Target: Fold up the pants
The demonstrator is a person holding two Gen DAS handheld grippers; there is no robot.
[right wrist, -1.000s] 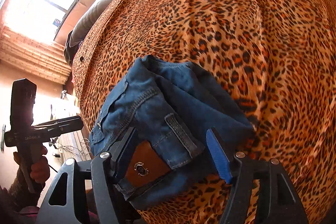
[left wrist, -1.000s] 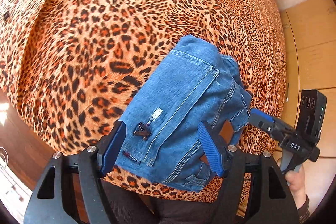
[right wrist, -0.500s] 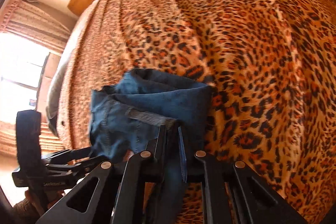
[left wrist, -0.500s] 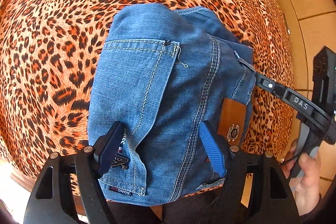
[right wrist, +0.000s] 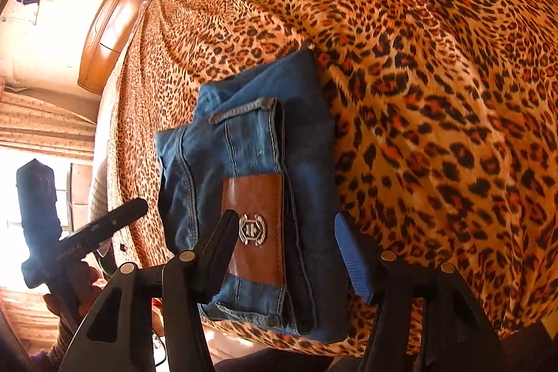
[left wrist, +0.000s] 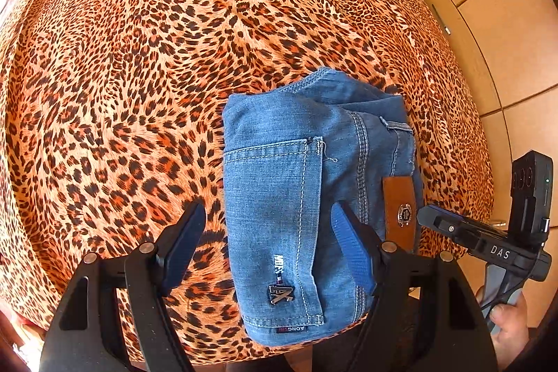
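The blue denim pants [left wrist: 300, 197] lie folded into a compact bundle near the bed's near edge, back pocket and brown leather patch [left wrist: 399, 211] facing up. They also show in the right wrist view [right wrist: 258, 162] with the patch [right wrist: 256, 225] in front. My left gripper [left wrist: 268, 243] is open, hovering just above the bundle's near end, holding nothing. My right gripper [right wrist: 284, 250] is open over the patch end, holding nothing. The right gripper also shows at the right of the left wrist view [left wrist: 432, 218].
The leopard-print bedspread [left wrist: 174, 58] covers the whole bed. A tiled floor [left wrist: 505, 6] lies beyond the bed's right side. A wooden headboard [right wrist: 111, 30] and a bright curtained window [right wrist: 38, 135] are at the left of the right wrist view.
The right gripper, shut on the pants' edge half a second ago, has opened and let go. The bundle now lies flat on the bed, and both grippers have pulled back slightly.
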